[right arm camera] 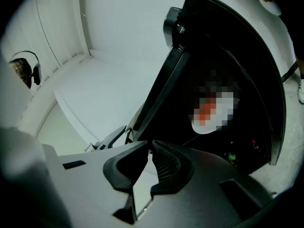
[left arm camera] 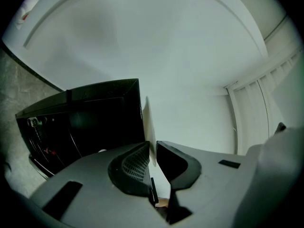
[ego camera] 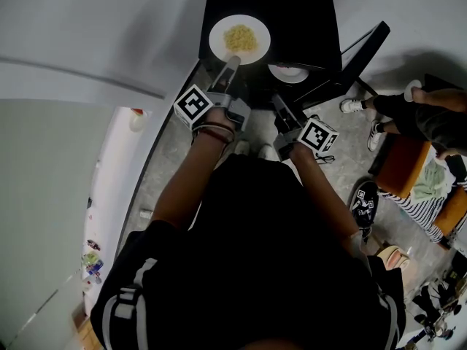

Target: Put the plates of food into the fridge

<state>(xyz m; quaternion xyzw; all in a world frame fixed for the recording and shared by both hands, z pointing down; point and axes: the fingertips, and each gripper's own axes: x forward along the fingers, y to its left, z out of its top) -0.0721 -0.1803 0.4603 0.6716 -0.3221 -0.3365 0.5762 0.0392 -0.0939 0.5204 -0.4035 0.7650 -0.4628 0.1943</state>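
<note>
Nearest, the left gripper (left arm camera: pixel 151 148) has its jaws pinched on the near rim of a round white plate (ego camera: pixel 217 36) heaped with loose yellow food (ego camera: pixel 241 39). The right gripper (right arm camera: pixel 148 146) has its jaws drawn almost together, with nothing seen between them. The plate lies level over the top of the squat black fridge (ego camera: pixel 292 13) (resting or lifted, I cannot tell). Beyond, the fridge door (ego camera: pixel 361 53) stands open and a second white plate (ego camera: pixel 288 71) sits inside. I judge the held plate stiff, smooth and breakable. Its weight hangs out from a one-edge pinch, so it may droop or slip. A deep bite on the rim, kept level, should stop the food sliding.
</note>
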